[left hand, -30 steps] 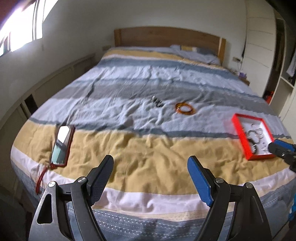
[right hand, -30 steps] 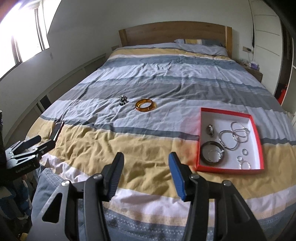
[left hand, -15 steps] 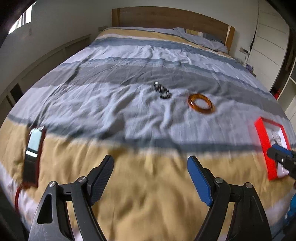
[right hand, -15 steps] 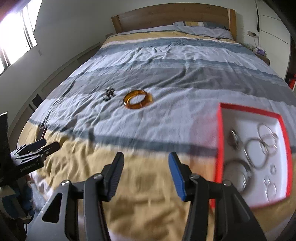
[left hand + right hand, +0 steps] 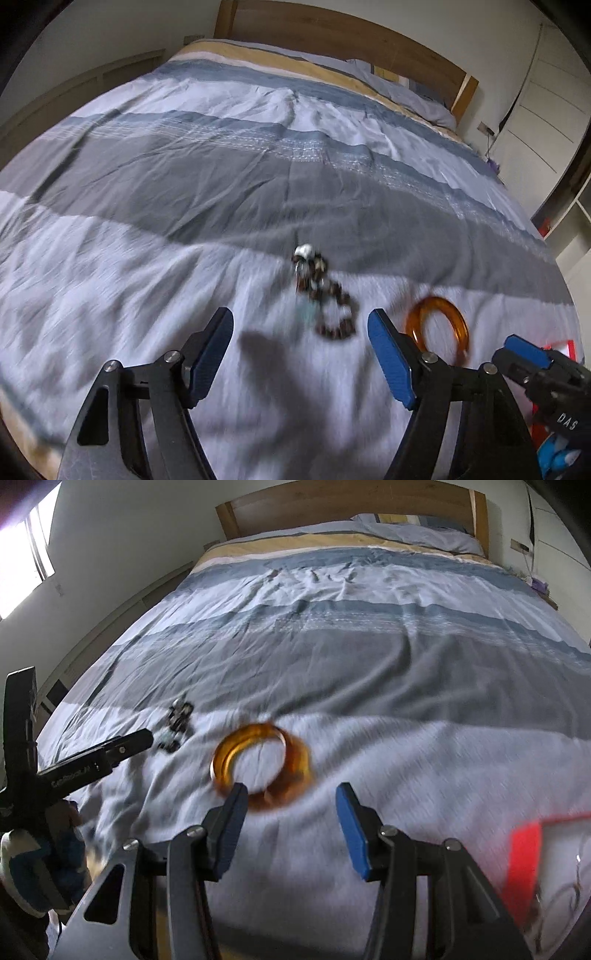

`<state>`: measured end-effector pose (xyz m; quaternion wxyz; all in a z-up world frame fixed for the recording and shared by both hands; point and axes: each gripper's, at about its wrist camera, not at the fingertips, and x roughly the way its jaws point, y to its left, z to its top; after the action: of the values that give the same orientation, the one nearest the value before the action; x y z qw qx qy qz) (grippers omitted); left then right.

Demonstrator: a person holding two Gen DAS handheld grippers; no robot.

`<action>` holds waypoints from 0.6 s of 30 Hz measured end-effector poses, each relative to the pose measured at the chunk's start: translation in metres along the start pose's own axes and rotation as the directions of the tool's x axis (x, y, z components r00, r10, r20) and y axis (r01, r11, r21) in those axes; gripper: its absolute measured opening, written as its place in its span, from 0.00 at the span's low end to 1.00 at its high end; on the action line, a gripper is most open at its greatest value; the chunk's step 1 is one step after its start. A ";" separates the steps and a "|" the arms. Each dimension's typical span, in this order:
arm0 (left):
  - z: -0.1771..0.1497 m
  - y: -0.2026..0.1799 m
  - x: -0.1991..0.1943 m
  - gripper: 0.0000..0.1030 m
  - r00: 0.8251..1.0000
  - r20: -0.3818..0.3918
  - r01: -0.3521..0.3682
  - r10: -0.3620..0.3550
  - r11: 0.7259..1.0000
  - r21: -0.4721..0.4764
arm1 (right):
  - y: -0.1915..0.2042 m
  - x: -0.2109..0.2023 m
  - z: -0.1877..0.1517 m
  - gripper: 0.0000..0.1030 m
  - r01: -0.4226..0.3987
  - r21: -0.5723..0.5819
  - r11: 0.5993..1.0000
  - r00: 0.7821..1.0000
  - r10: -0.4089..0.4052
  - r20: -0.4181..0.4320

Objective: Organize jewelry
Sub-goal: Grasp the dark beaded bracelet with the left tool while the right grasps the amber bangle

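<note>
Blue-padded left tongs [image 5: 300,343] are closing with nothing between them; right tongs [image 5: 288,814] stand apart, empty. Just beyond lie the beaded bracelet [image 5: 325,295] and amber bangle [image 5: 261,765], side by side on the striped bed [image 5: 369,672]

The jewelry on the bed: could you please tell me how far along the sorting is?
Done: some rings already lie in the red tray. In hand: nothing yet; the left gripper, its jaws closing, is lined up on the beaded bracelet, and the right gripper, open, on the amber bangle. Left: both pieces, on the duvet, still need moving to the tray.
</note>
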<state>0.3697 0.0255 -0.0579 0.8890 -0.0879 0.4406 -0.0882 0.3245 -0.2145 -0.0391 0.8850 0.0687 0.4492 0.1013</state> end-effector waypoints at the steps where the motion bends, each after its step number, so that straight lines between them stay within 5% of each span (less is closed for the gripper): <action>1: 0.003 0.000 0.007 0.72 1.000 -0.006 0.002 -0.002 1.000 0.001 | 0.000 0.008 0.004 0.46 -0.002 0.000 1.000 1.000 0.002 -0.002; 12: 0.008 -0.021 0.054 0.54 0.999 -0.018 -0.037 0.039 0.994 0.106 | 0.001 0.063 0.016 0.43 0.007 -0.002 1.000 0.999 -0.007 -0.035; 18: 0.006 -0.026 0.058 0.23 0.999 -0.012 -0.028 0.030 0.989 0.143 | 0.004 0.072 0.012 0.22 0.027 -0.030 0.999 0.998 -0.029 -0.049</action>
<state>0.4065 -0.0131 -0.0927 0.8911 -0.0167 0.4406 -0.1072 0.3755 -0.1941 -0.0870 0.8759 0.0470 0.4703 0.0970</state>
